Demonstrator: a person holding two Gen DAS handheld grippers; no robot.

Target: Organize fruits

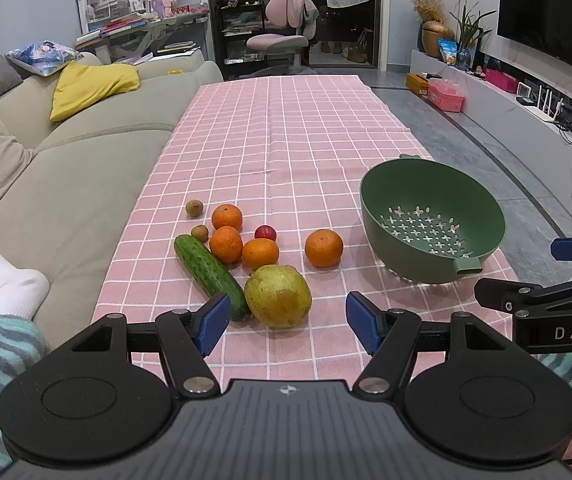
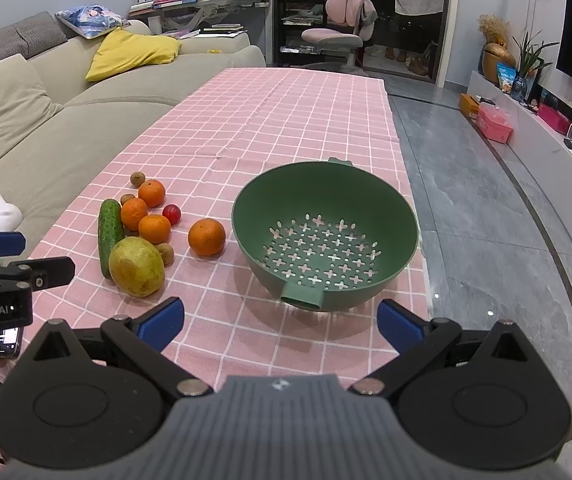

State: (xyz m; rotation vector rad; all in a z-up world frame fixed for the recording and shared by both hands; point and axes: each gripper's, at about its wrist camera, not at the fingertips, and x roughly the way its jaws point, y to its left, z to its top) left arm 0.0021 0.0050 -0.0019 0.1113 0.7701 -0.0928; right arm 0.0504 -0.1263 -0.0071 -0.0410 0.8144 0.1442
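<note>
Fruits clustered on pink cloth left of green colander (image 1: 432, 220) — left gripper (image 1: 288, 322) spread wide, facing pear (image 1: 278, 296); best straddled at its widest. From right wrist: right gripper (image 2: 280, 322) spread, empty, before colander — lone orange (image 2: 207, 237) nearest.

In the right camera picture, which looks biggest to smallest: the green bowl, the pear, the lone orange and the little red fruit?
1. Bowl
2. Pear, though it sits nearer the camera
3. Lone orange
4. Red fruit
</note>
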